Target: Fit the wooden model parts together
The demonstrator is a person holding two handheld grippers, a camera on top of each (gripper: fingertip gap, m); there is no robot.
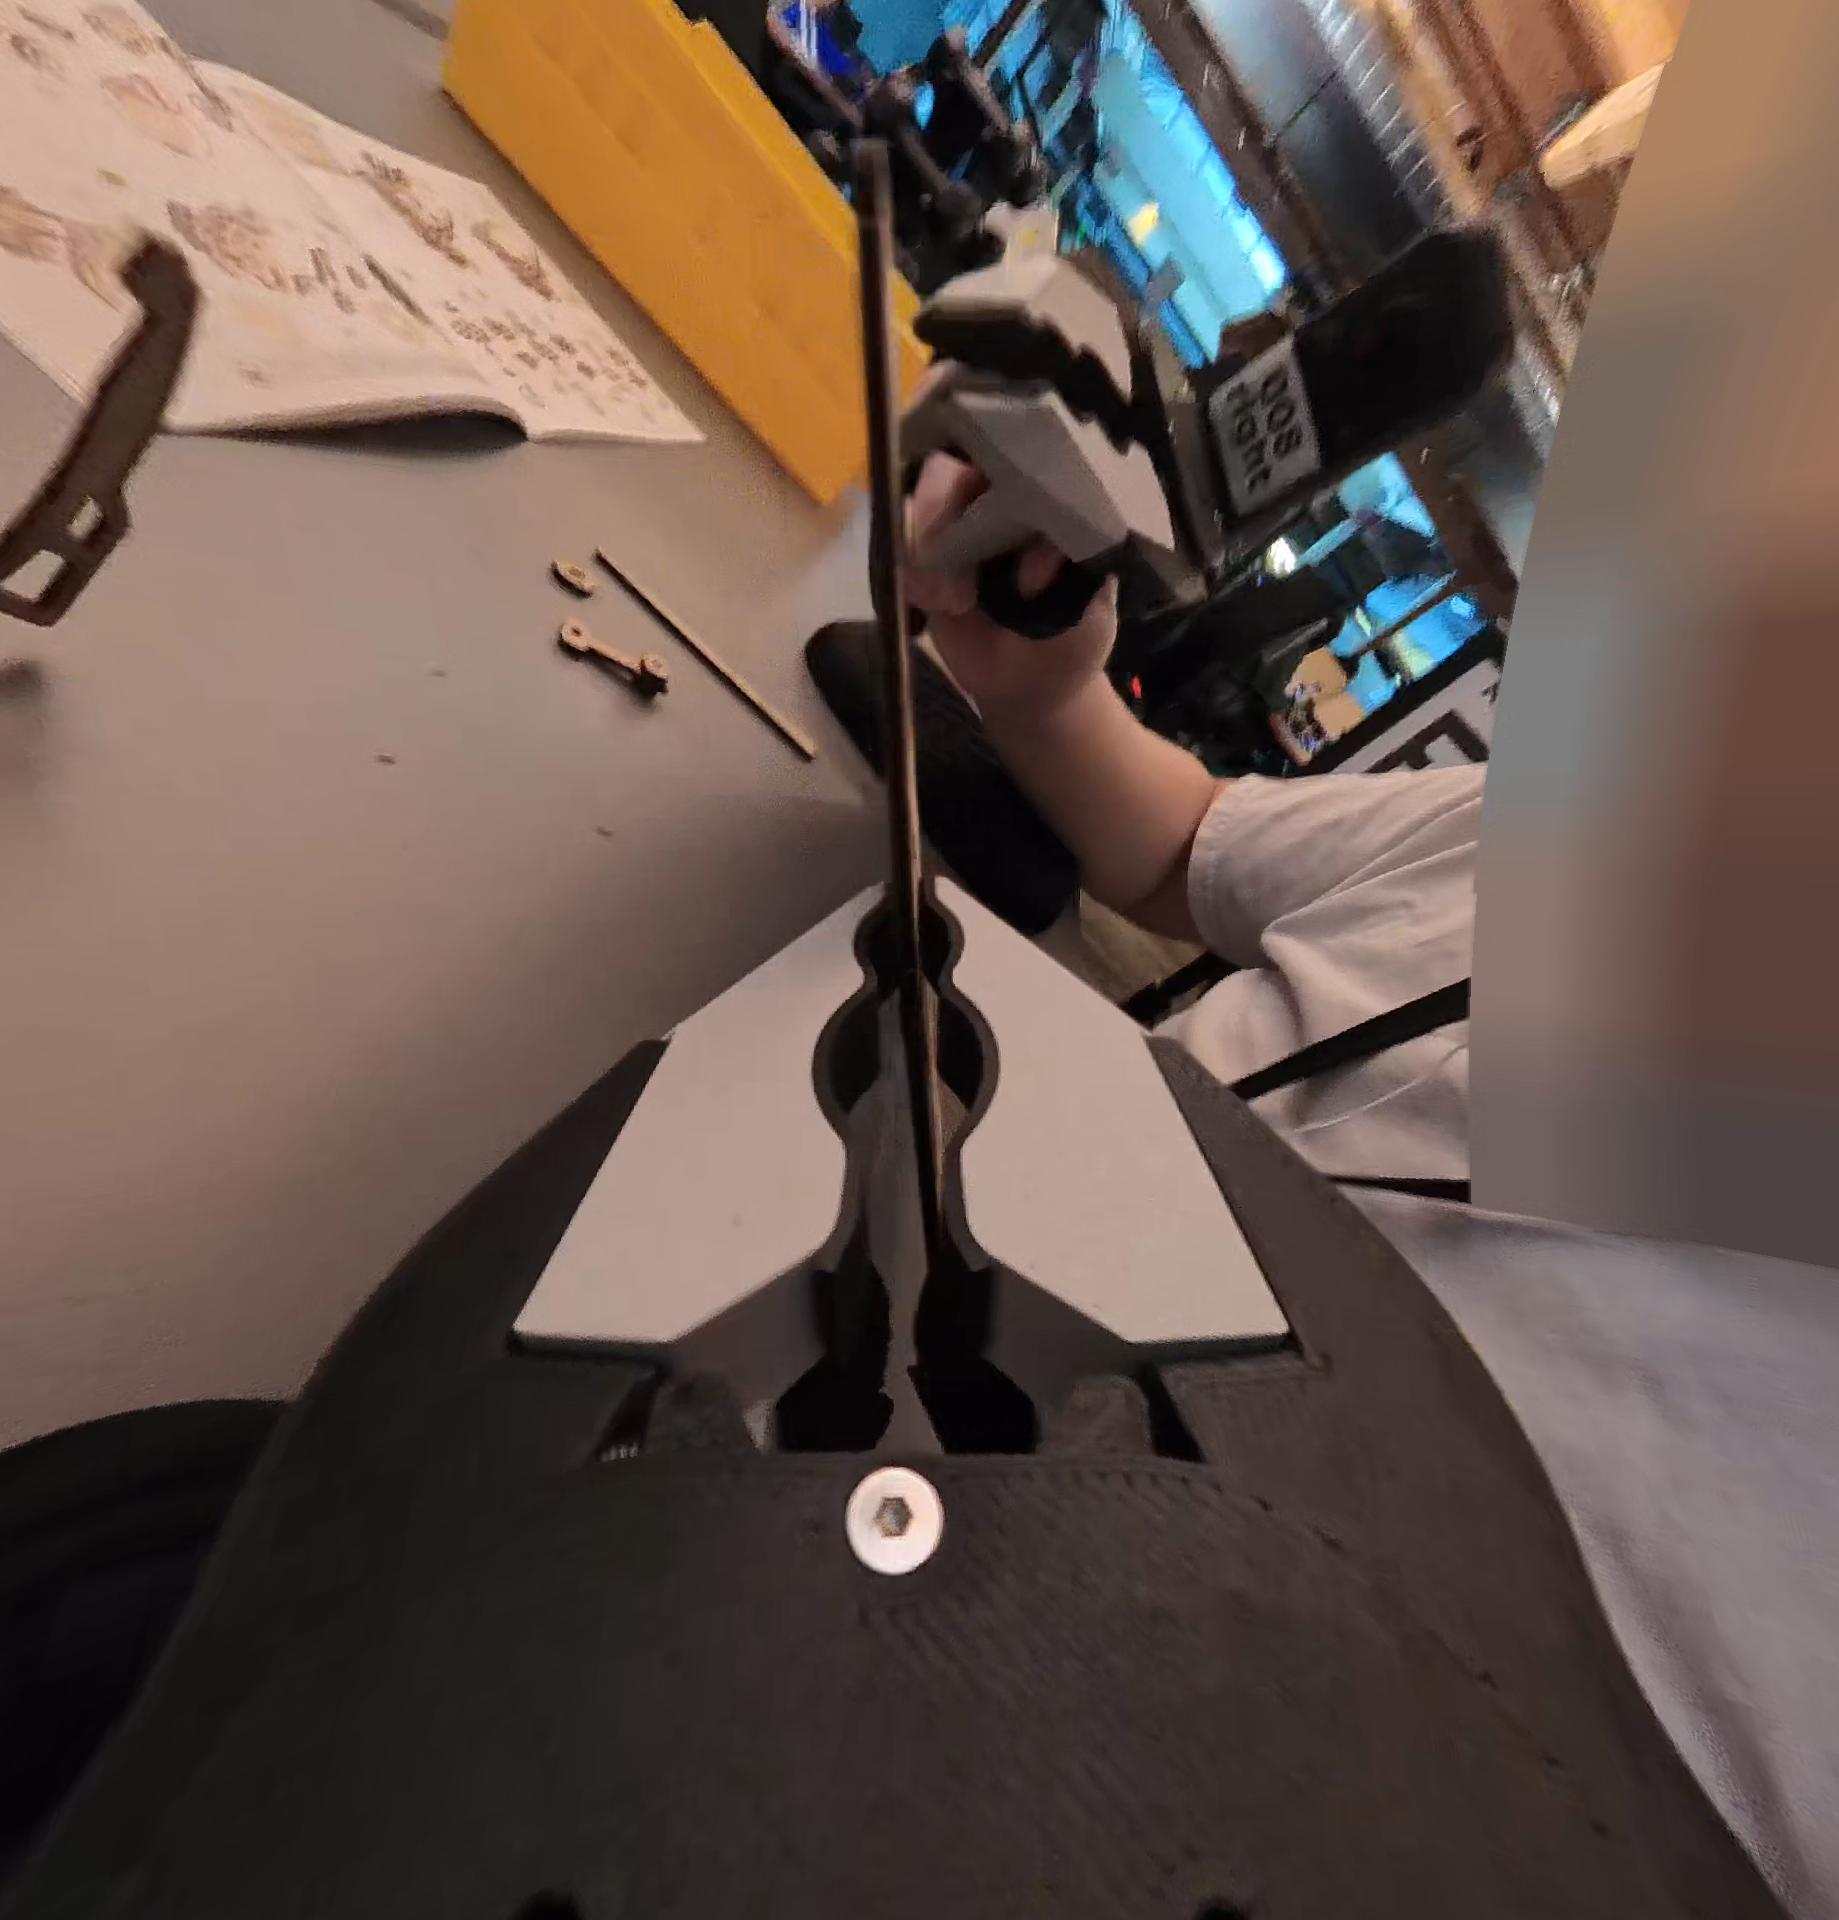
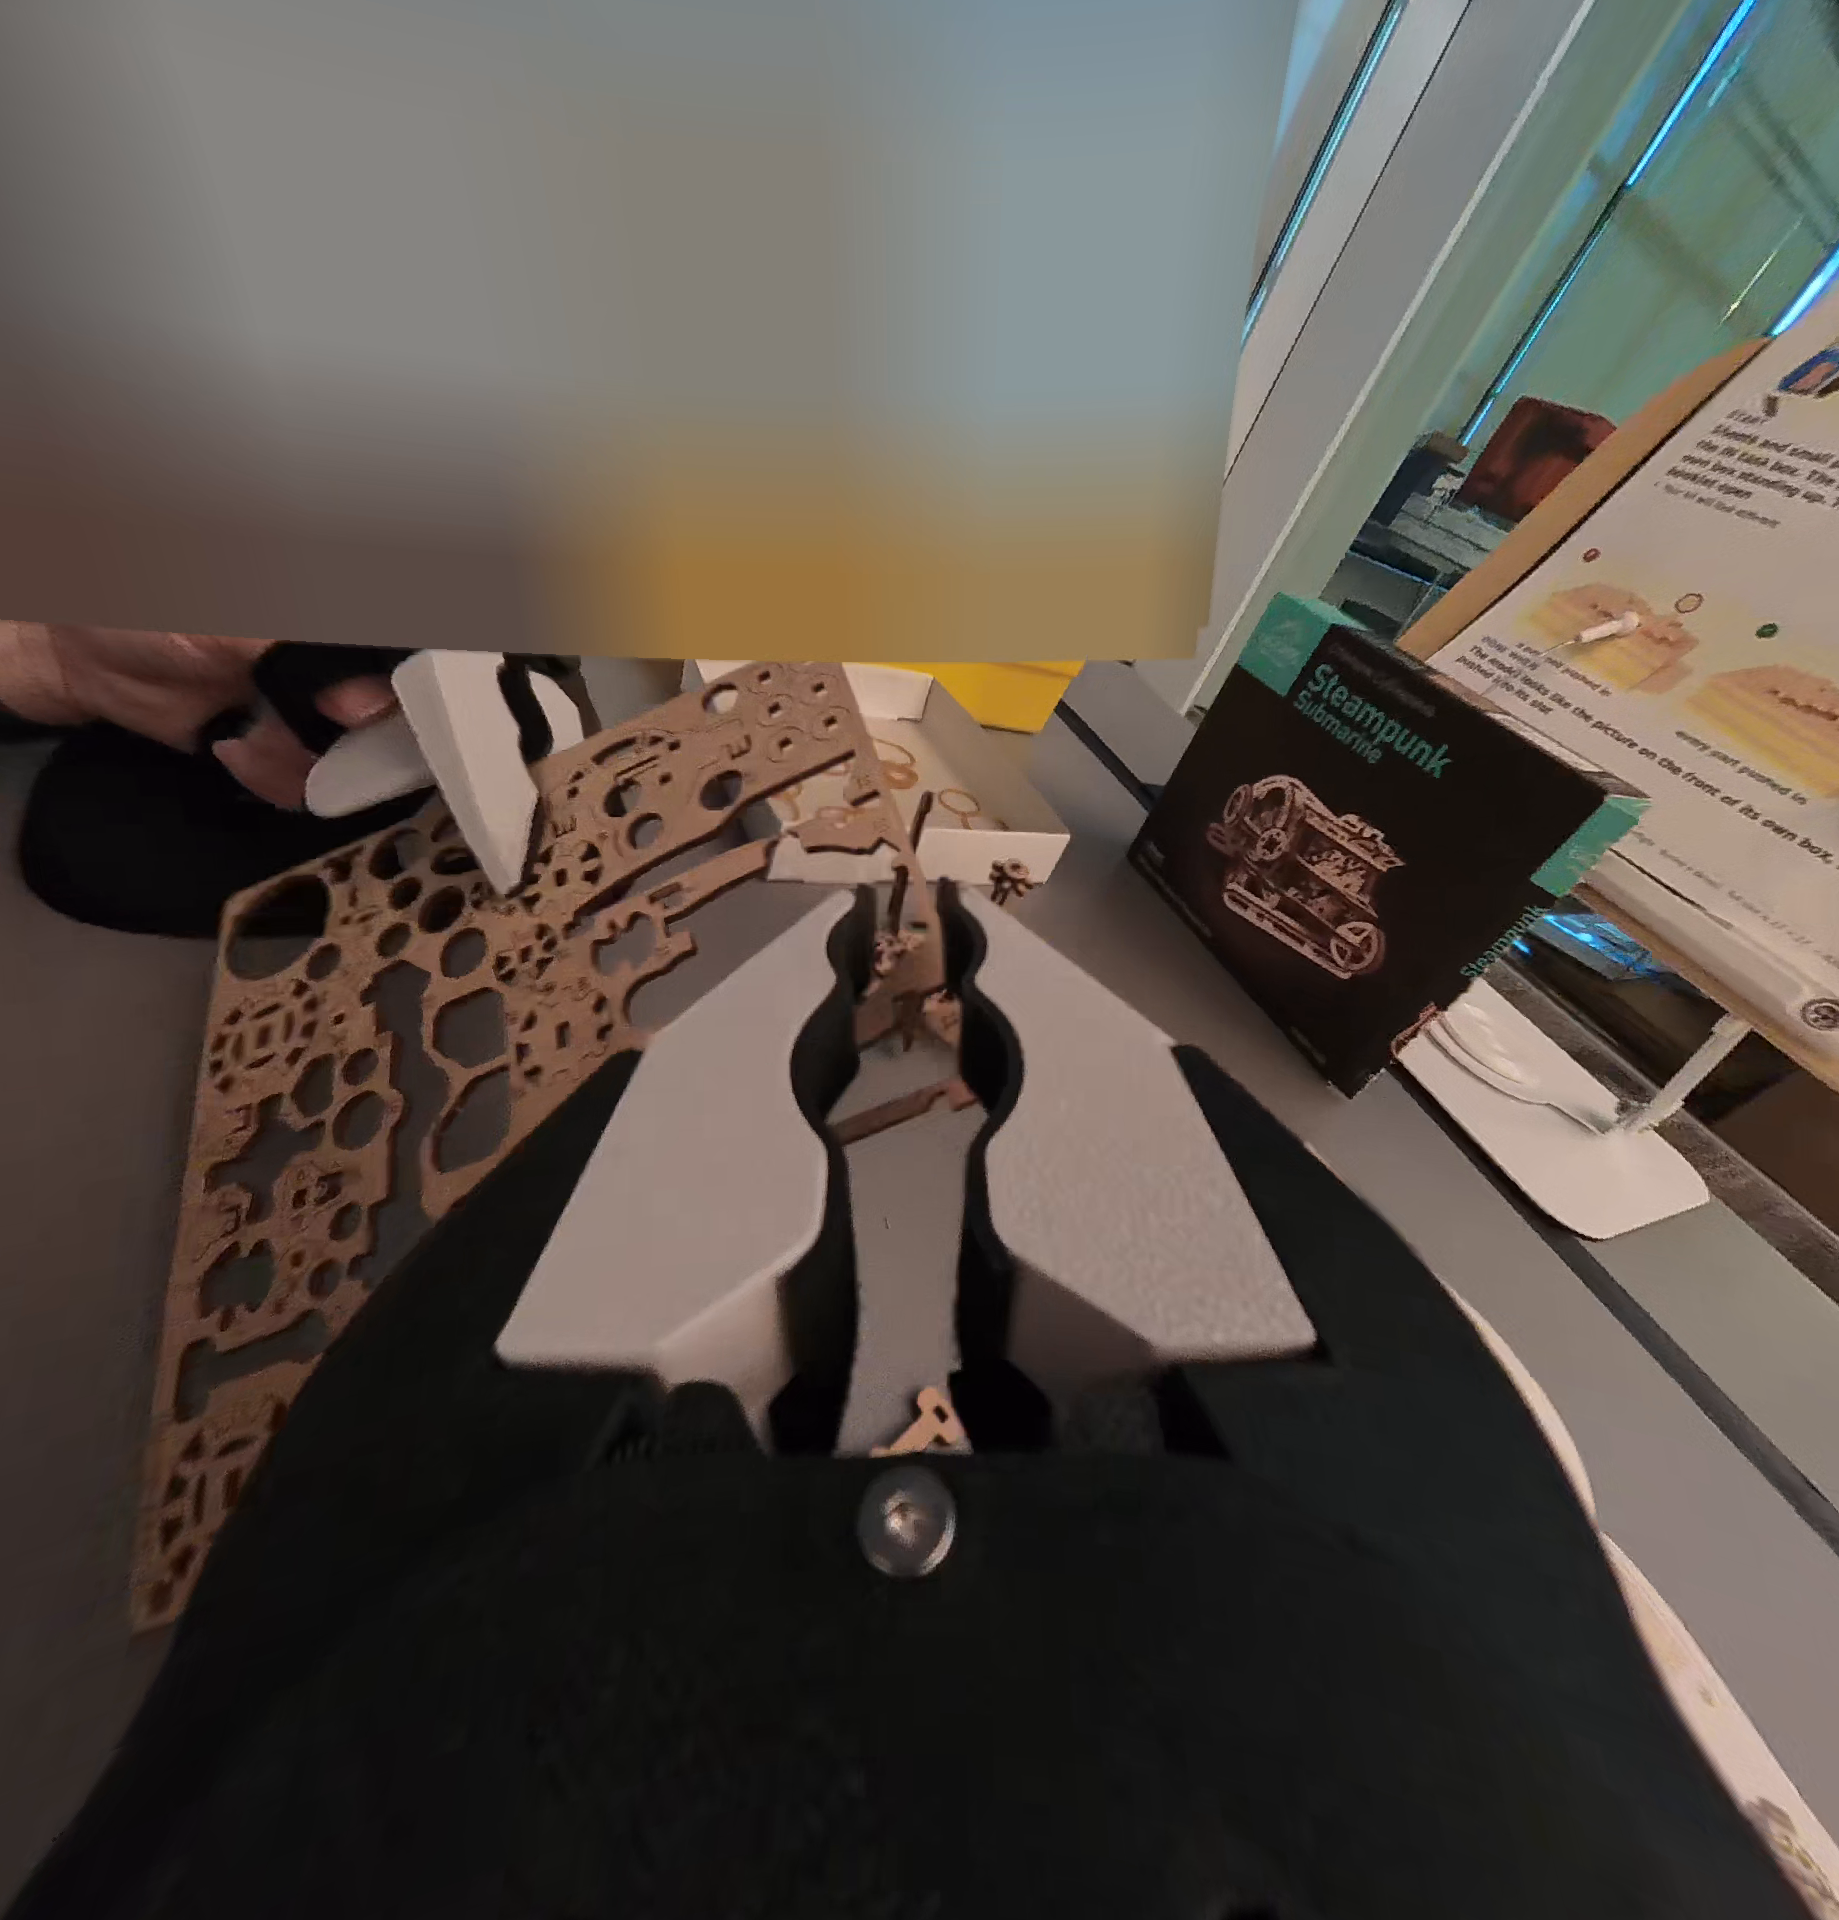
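Observation:
My left gripper (image 1: pixel 907 904) is shut on a thin wooden parts sheet (image 1: pixel 884 520), which I see edge-on running straight up from the jaws. In the right wrist view this sheet (image 2: pixel 375 1039) is brown with many cut-out holes, and the left gripper (image 2: pixel 504 868) pinches its far edge above the table. My right gripper (image 2: pixel 899 925) is closed on a small wooden sub-assembly (image 2: pixel 894 971), with both pads against its sides. The right gripper also shows in the left wrist view (image 1: pixel 920 374), held in a hand beyond the sheet.
An open booklet (image 1: pixel 323 260), a yellow box (image 1: pixel 666 208), a dark wooden frame part (image 1: pixel 84 468), two small wooden links (image 1: pixel 614 655) and a thin stick (image 1: pixel 707 655) lie on the grey table (image 1: pixel 375 935). The black kit box (image 2: pixel 1362 862), a white tray (image 2: pixel 998 847) and an instruction board (image 2: pixel 1673 675) stand at the right.

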